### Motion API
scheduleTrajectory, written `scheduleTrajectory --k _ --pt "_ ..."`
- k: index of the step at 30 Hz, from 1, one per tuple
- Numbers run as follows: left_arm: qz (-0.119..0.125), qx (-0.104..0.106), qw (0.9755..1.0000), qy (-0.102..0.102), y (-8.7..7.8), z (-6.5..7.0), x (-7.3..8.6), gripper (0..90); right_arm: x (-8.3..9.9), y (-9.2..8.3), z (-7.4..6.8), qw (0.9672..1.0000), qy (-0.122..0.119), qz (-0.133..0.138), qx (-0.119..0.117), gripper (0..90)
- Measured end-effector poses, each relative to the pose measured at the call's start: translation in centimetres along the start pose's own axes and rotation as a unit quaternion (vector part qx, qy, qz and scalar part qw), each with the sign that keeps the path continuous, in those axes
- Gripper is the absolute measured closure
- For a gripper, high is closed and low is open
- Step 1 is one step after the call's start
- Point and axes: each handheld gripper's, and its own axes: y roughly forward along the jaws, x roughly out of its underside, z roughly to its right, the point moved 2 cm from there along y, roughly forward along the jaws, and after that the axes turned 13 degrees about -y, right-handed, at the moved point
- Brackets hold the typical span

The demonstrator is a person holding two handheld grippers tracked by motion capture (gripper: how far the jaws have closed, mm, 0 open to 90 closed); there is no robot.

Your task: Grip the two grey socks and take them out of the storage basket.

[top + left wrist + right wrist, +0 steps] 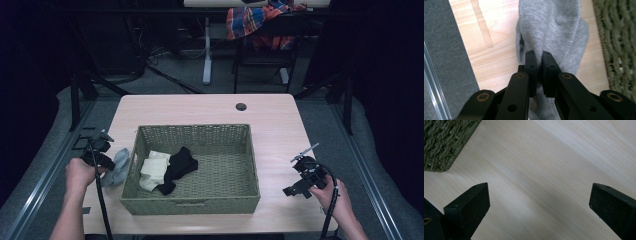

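Your left gripper (pixel 537 56) has its jaws pinched together on a fold of the soft grey knitted sock (pixel 554 27), which lies on the pale wooden table (pixel 210 107) just outside the left wall of the olive woven basket (pixel 190 204). That sock looks light and limp: it will likely sag and swing from whatever fold you hold, and it won't slip much on the pads, since the knit grips well. Your hold is on a raised ridge near one end, so expect the rest to trail below; lift high enough for the hanging part to clear the rim.

The basket wall stands just beside the sock, and its rough weave could snag the fabric if you drag it across instead of carrying it over. Inside, toward the left half, a cream folded sock (pixel 154 169) and a black sock (pixel 178 167) lie touching each other; the right half of the basket floor is bare wicker, the easier place to drop.

Your right gripper (pixel 539 202) hangs with jaws spread wide over bare tabletop right of the basket, holding nothing and well clear.
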Motion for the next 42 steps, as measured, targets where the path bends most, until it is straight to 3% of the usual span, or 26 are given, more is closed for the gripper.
scheduleTrajectory --k 4,8,12,16,18,20,23,27,32,34,36,37,39,41,42 --pt "-0.001 0.007 0.9998 -0.016 0.7 -0.4 -0.2 83.8 0.0 0.0 0.1 0.9999 -0.007 -0.01 0.004 2.9" --pt "-0.02 0.006 0.9997 -0.015 1.7 -0.4 -0.2 79.1 0.0 0.1 0.0 1.0 0.003 -0.005 -0.002 2.9" --pt "-0.011 0.003 0.9998 -0.019 1.6 -0.7 -0.2 72.5 0.0 0.0 0.1 0.9999 -0.001 -0.011 0.001 2.9" --pt "-0.006 0.003 0.9995 -0.032 0.7 -1.3 -0.1 50.5 0.0 0.0 0.1 1.0 -0.001 -0.009 0.002 2.9" --pt "0.011 0.003 0.9992 -0.038 -0.1 -1.5 0.1 43.9 0.0 0.0 0.0 1.0 -0.002 -0.008 0.004 2.8" --pt "0.022 -0.001 0.9988 -0.044 -0.8 -1.5 0.3 31.2 0.0 -0.1 0.0 0.9999 0.0 -0.007 0.008 2.8" --pt "0.038 -0.004 0.9982 -0.045 -1.8 -1.2 0.7 18.3 0.0 -0.1 0.1 0.9999 -0.003 -0.011 0.007 2.9" --pt "0.047 -0.022 0.9979 -0.037 -2.6 -0.2 0.9 4.7 -0.1 -0.1 0.0 0.9999 0.0 -0.011 0.001 2.9" --pt "0.065 -0.038 0.9967 -0.032 -3.1 0.8 1.7 0.1 -0.6 0.0 0.0 1.0 -0.003 -0.006 -0.002 2.9" --pt "0.063 -0.036 0.9969 -0.03 -3.3 1.0 2.4 0.0 -0.9 0.2 0.1 0.9999 -0.012 -0.009 -0.002 2.9" --pt "0.07 -0.031 0.9966 -0.031 -3.6 1.0 3.5 0.0 -1.0 0.3 0.1 0.9998 -0.016 -0.013 -0.001 2.9" --pt "0.071 -0.03 0.9966 -0.029 -3.7 1.0 4.2 0.0 -1.1 0.5 -0.1 1.0 -0.003 0.003 -0.006 2.9" --pt "0.074 -0.039 0.9961 -0.028 -3.8 0.9 5.4 0.0 -1.2 0.3 0.0 0.9999 -0.01 -0.008 -0.006 2.9" --pt "0.07 -0.043 0.9963 -0.024 -3.8 0.9 6.5 0.0 -1.2 0.6 -0.1 1.0 -0.003 0.007 0.002 2.9" --pt "0.07 -0.045 0.9963 -0.023 -3.8 0.8 6.8 0.0 -1.4 0.5 -0.1 0.9999 -0.011 -0.002 -0.004 2.9"
